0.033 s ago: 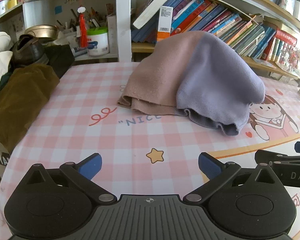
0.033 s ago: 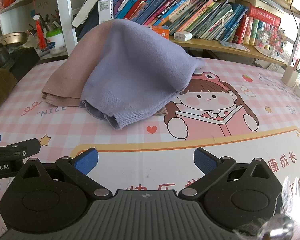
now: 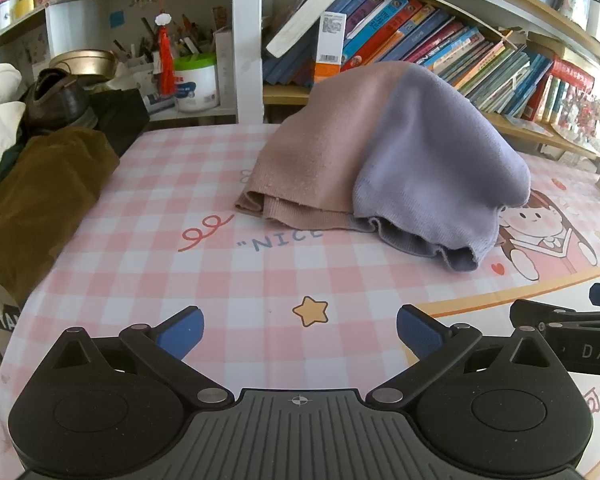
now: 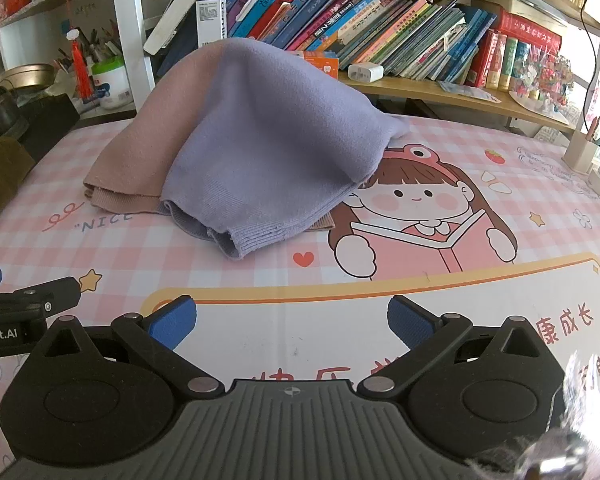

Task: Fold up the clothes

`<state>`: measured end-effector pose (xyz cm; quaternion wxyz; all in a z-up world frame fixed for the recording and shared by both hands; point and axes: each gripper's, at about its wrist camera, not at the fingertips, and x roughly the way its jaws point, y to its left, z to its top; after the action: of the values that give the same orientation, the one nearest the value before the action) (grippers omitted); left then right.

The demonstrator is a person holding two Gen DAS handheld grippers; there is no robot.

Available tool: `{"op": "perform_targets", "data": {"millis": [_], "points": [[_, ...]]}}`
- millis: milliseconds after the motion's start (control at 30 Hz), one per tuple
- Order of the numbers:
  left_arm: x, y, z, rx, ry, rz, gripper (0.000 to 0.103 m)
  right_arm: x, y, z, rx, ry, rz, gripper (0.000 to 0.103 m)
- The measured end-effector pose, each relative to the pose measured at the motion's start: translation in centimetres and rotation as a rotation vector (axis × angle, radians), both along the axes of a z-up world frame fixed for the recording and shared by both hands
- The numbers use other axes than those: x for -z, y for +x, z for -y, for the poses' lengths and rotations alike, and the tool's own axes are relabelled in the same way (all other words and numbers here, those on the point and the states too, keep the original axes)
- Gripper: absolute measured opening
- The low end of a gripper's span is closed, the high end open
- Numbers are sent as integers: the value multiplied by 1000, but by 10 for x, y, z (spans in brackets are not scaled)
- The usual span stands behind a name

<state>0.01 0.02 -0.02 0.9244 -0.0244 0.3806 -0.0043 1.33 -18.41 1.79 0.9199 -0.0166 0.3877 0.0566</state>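
Both spread wide, empty: left gripper [image 3: 300, 330], right gripper [image 4: 292, 322]; bare table [image 3: 228, 280] ahead up to sweater [image 3: 400, 160] hem

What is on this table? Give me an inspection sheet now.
Surface: pink checked tablecloth with cartoon girl print.
Job's things: pink and purple knit, heaped, unfolded.
Clutter: brown garment at the left edge.
Grippers: left gripper and right gripper, jaws wide, nothing between them, short of the knit.
Cables: one on the far right.
Surroundings: bookshelf, white tub, shoe.
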Motion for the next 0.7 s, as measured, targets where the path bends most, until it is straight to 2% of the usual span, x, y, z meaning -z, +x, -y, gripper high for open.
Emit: {"op": "perform_targets", "data": {"millis": [700], "points": [[0,-1,1,0,6,3,103,0,-2,1,1,5,1,103]]}}
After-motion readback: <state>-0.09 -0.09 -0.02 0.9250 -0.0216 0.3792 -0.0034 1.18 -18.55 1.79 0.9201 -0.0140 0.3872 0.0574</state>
